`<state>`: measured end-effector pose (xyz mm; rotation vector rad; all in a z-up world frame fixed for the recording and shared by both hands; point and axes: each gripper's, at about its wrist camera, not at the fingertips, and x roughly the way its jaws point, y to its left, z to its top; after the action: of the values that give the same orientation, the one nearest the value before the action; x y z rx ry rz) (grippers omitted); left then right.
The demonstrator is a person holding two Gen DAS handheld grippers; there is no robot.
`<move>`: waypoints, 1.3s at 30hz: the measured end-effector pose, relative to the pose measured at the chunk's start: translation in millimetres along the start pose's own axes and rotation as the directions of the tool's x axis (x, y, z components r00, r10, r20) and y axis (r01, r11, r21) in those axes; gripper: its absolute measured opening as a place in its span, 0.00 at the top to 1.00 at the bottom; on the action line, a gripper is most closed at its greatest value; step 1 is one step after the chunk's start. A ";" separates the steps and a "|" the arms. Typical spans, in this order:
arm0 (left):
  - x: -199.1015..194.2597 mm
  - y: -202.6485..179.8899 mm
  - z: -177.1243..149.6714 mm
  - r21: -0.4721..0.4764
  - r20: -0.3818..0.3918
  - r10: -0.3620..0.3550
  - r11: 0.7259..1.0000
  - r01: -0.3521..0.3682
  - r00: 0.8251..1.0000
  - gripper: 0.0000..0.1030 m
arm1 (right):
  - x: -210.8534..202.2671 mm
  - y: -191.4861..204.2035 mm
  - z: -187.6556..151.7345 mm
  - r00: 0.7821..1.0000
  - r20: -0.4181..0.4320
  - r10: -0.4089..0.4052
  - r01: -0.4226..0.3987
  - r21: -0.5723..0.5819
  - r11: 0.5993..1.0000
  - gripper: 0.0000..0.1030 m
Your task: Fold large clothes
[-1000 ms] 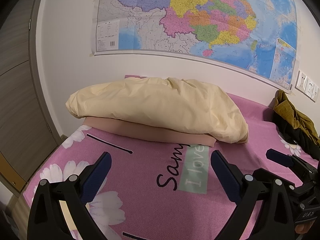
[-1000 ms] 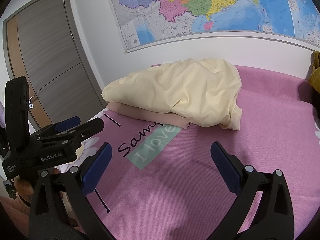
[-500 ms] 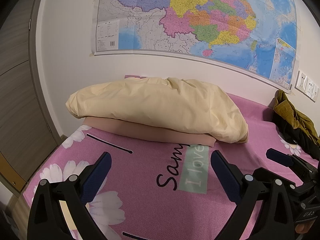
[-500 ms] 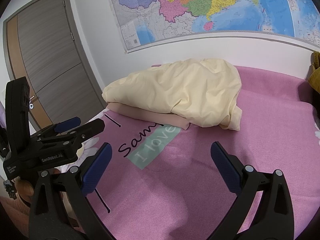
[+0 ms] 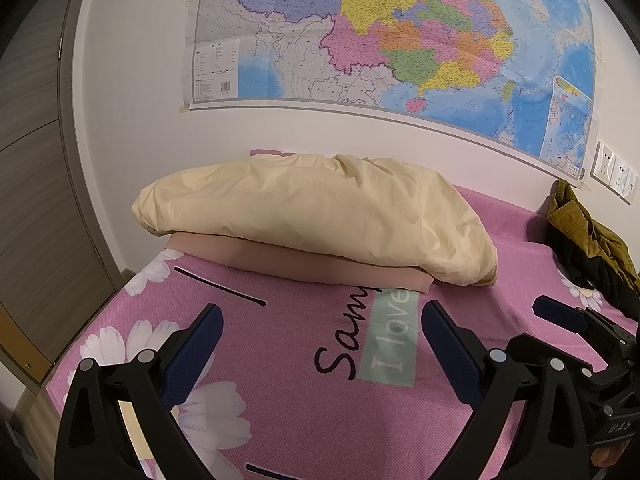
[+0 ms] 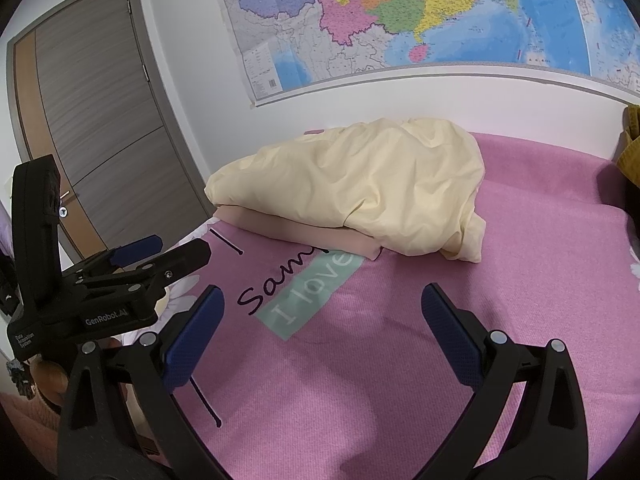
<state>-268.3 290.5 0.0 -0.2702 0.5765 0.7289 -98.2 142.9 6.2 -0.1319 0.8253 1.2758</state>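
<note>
An olive-green garment [image 5: 580, 224] lies crumpled on a black garment [image 5: 600, 280] at the bed's far right, by the wall; only the olive one's edge [image 6: 632, 148] shows in the right wrist view. My left gripper [image 5: 320, 312] hovers open over the pink bedsheet [image 5: 304, 400], holding nothing. My right gripper [image 6: 322, 294] is also open and empty above the sheet, to the right of the left one. Both are well short of the clothes.
A cream duvet bundle [image 5: 320, 208] rests on a folded beige blanket [image 5: 300, 260] at the head of the bed. A wall map [image 5: 400, 32] hangs above. A grey door [image 6: 100, 128] stands left, wall sockets [image 5: 616, 172] right.
</note>
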 end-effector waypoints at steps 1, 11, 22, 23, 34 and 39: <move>-0.2 0.2 -0.4 -0.001 -0.001 0.001 1.000 -0.001 1.000 0.07 | 0.0 0.0 -0.2 1.000 -0.001 0.001 -0.001 0.000 1.000 0.06; 0.0 0.7 -2.5 -0.001 -0.004 0.004 1.000 -0.004 1.000 0.07 | 0.3 1.4 0.7 1.000 -0.004 0.001 -0.001 -0.001 1.000 0.06; -1.3 -0.4 -1.5 -0.004 0.000 0.007 1.000 -0.007 1.000 0.07 | -1.1 1.8 0.8 1.000 0.005 0.002 -0.002 0.000 1.000 0.06; -1.2 -0.5 -1.3 -0.004 0.000 0.007 1.000 -0.007 1.000 0.07 | -1.1 1.6 0.8 1.000 0.006 0.004 -0.004 -0.002 1.000 0.06; -10.9 -7.5 -1.8 0.033 0.062 0.035 0.999 -0.037 0.997 0.07 | -3.1 2.8 0.6 1.000 0.011 0.002 -0.002 -0.005 1.000 0.06; -6.3 -5.4 -2.6 -0.004 0.024 0.006 1.000 -0.006 1.000 0.07 | -4.8 2.1 -0.6 1.000 0.014 -0.006 0.006 -0.001 1.000 0.06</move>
<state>-269.3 282.1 1.8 -0.2629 0.5534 0.7385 -100.6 139.5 9.5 -0.1264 0.8112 1.2702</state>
